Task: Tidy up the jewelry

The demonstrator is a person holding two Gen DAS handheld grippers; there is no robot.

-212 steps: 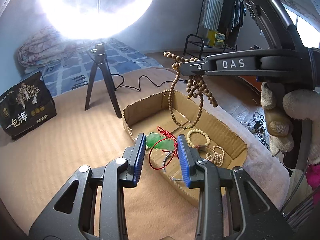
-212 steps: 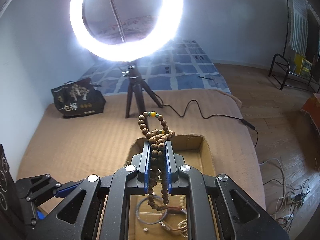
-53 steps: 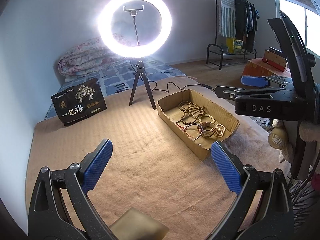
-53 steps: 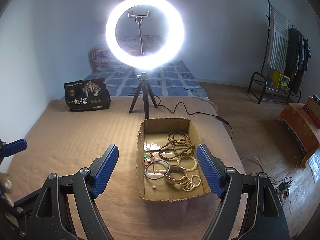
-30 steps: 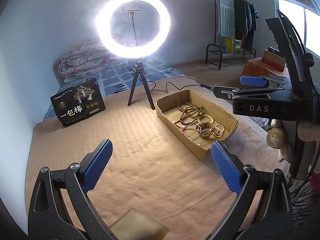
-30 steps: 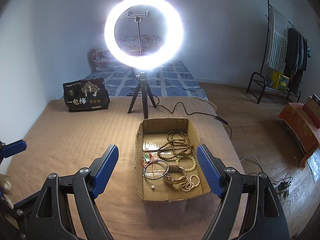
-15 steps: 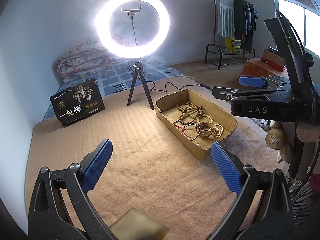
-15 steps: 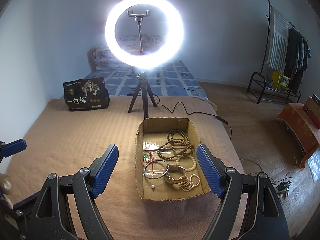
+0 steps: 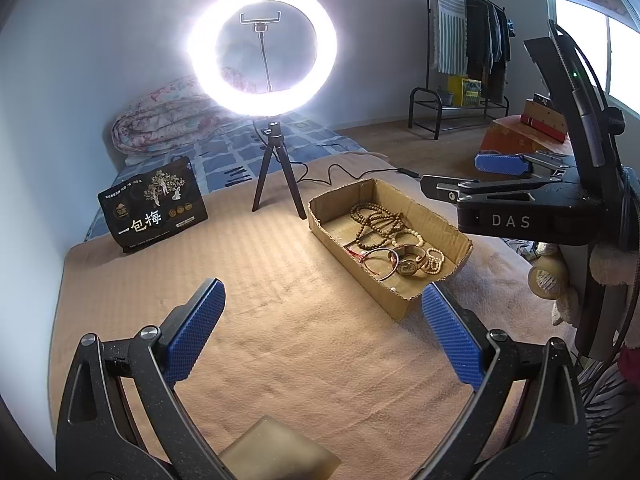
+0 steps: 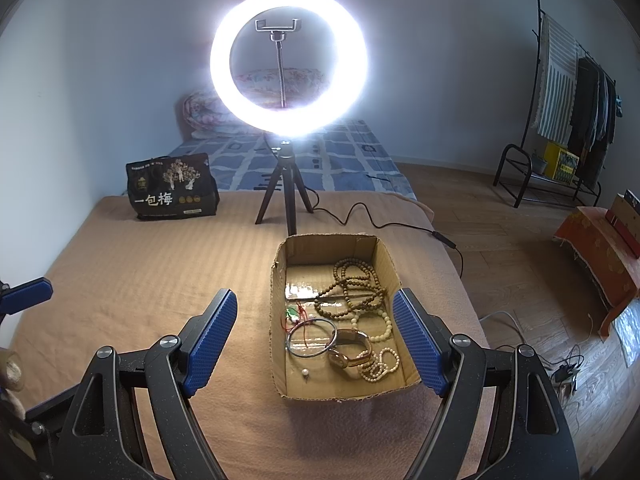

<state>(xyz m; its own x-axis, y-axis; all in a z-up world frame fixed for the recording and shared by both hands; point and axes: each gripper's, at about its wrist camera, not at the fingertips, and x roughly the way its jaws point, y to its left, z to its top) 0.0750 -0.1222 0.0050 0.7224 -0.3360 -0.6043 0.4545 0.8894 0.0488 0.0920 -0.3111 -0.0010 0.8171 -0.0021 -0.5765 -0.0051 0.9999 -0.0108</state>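
Between the right fingers (image 10: 416, 338), seemingly beyond: jewelry box (image 10: 280, 360).

Both cameras sit high above the bed (image 9: 280, 320), looking forward and down between widely spread blue fingers (image 9: 196, 332). The left wrist view stands back from the cardboard box (image 9: 400, 304), which lies ahead toward its right, seen corner-on; the right gripper (image 9: 460, 184) enters from that view's right edge. The right wrist view faces the box (image 10: 280, 344) nearly end-on and nearer, just ahead between its fingers (image 10: 418, 340). Both views share the box, the ring light (image 10: 288, 68) on its tripod, the black bag (image 10: 172, 188) and the clothes rack (image 9: 460, 52).
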